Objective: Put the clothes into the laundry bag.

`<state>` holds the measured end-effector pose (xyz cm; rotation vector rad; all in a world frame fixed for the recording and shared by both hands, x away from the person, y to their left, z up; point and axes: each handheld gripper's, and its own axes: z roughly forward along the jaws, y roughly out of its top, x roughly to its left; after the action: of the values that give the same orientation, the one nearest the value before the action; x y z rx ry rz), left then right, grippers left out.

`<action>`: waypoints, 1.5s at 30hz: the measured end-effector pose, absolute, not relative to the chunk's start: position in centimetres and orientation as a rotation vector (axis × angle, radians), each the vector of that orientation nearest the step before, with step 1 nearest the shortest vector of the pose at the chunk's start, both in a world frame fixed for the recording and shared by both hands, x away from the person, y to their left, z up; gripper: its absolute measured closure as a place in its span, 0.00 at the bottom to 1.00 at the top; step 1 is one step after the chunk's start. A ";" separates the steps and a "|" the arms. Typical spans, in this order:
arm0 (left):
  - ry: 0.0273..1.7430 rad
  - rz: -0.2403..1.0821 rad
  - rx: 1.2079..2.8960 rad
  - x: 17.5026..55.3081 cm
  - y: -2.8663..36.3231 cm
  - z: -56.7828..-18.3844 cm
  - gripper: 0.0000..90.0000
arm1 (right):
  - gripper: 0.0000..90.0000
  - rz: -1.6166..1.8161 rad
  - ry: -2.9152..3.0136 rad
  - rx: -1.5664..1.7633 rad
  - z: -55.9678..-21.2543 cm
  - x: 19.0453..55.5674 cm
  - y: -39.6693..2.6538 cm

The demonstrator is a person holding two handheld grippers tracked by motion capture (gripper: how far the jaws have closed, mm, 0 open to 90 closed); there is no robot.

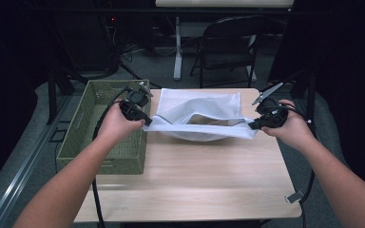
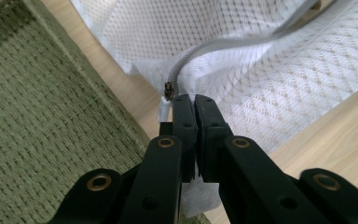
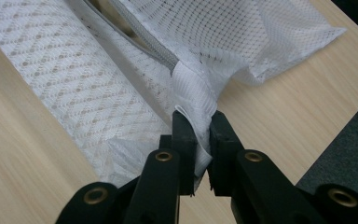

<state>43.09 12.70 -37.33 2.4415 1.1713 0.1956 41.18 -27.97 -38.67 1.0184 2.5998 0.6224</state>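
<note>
A white mesh laundry bag (image 1: 199,116) lies across the far half of the wooden table (image 1: 190,185), its zippered mouth sagging open toward me. My left gripper (image 1: 148,122) is shut on the bag's left corner, beside the zipper's end and its small metal pull (image 2: 168,90). The same gripper (image 2: 195,100) pinches white fabric between its black jaws. My right gripper (image 1: 252,126) is shut on the bag's right corner. In the right gripper view its jaws (image 3: 199,122) clamp the white woven end tab (image 3: 193,95) of the zipper. The bag's front edge is stretched between both grippers.
A green woven basket (image 1: 83,126) stands at the table's left edge, right beside my left hand; its wall (image 2: 37,116) is close by in the left gripper view. A dark folding chair (image 1: 228,47) and a table leg stand on the floor beyond the far edge.
</note>
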 end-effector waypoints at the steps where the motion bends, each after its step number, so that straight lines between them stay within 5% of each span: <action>1: 1.173 0.194 2.442 43.1 12.8 -37.2 0.98 | 0.92 0.628 2.594 1.022 -38.7 41.2 -28.0; 45: 1.194 0.271 2.397 45.2 12.9 -33.6 0.99 | 0.92 0.647 2.520 1.031 -35.1 43.7 -27.8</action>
<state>45.15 12.89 -33.60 2.3969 1.1941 0.2710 43.74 -27.80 -35.05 1.0305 2.5195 0.6470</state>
